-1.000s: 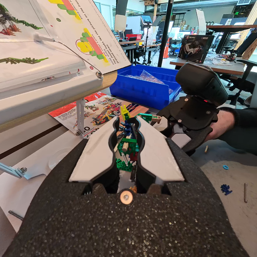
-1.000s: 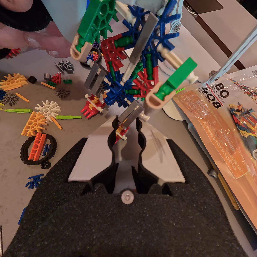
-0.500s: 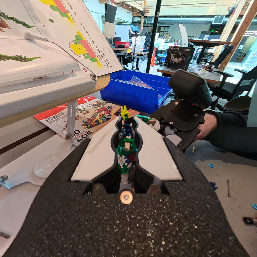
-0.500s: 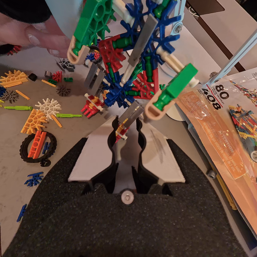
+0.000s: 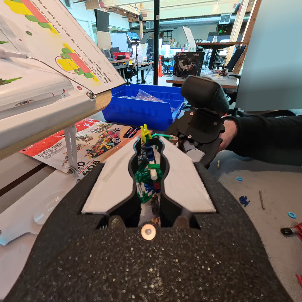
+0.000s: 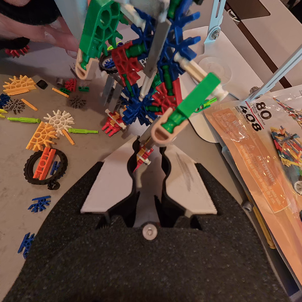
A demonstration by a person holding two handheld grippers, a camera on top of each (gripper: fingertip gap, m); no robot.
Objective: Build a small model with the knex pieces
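While the left gripper (image 5: 148, 142) pinches the multicoloured rod-and-connector model (image 6: 147, 71) from above, the right gripper (image 6: 147, 143) pinches its lower grey-and-red end (image 6: 143, 150), holding it above the table (image 6: 14, 188); loose pieces (image 6: 49, 127) litter the surface's left side.

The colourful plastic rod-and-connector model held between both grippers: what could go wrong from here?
The colourful plastic rod-and-connector model might pull apart, since the left gripper clamps its middle while the right gripper grips only a small red-and-yellow end cluster. A protruding green rod with tan clip could snag the clear plastic instruction bag close beside it.
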